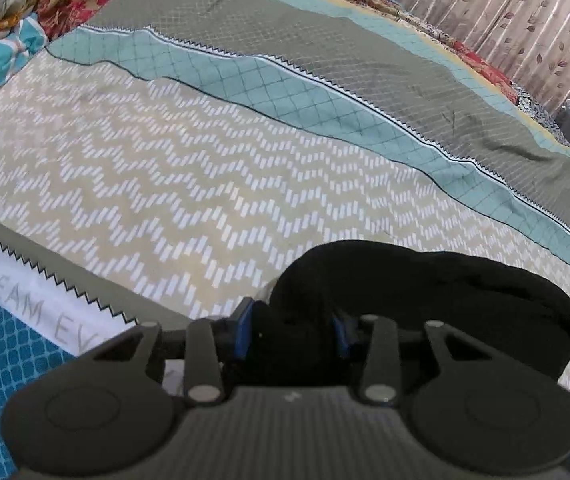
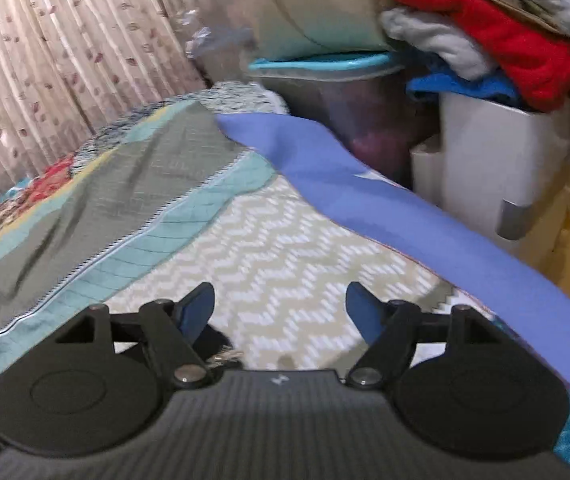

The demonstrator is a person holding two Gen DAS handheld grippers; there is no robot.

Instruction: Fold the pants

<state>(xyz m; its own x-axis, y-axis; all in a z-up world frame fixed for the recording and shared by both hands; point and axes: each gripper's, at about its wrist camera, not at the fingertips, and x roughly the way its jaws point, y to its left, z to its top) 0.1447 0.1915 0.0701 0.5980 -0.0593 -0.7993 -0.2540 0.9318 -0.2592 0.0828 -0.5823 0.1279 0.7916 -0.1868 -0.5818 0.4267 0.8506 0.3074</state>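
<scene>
The black pants (image 1: 425, 292) lie bunched on the patterned bedspread (image 1: 165, 184) at the lower right of the left wrist view. My left gripper (image 1: 293, 332) is shut on a thick fold of the black pants between its blue pads (image 1: 243, 330). My right gripper (image 2: 281, 312) is open and empty, its blue fingers (image 2: 197, 310) spread above the zigzag part of the bedspread (image 2: 285, 248). A small dark bit of cloth (image 2: 215, 344), possibly the pants, shows under the right gripper's left finger.
A blue sheet edge (image 2: 405, 216) runs along the bed's right side. Beyond it stand a white bin (image 2: 497, 168) piled with red and grey clothes (image 2: 497, 36) and a lidded tub (image 2: 325, 76). Leaf-print curtains (image 2: 45, 60) hang behind. Crumpled floral cloth (image 1: 25, 8) lies at the far left.
</scene>
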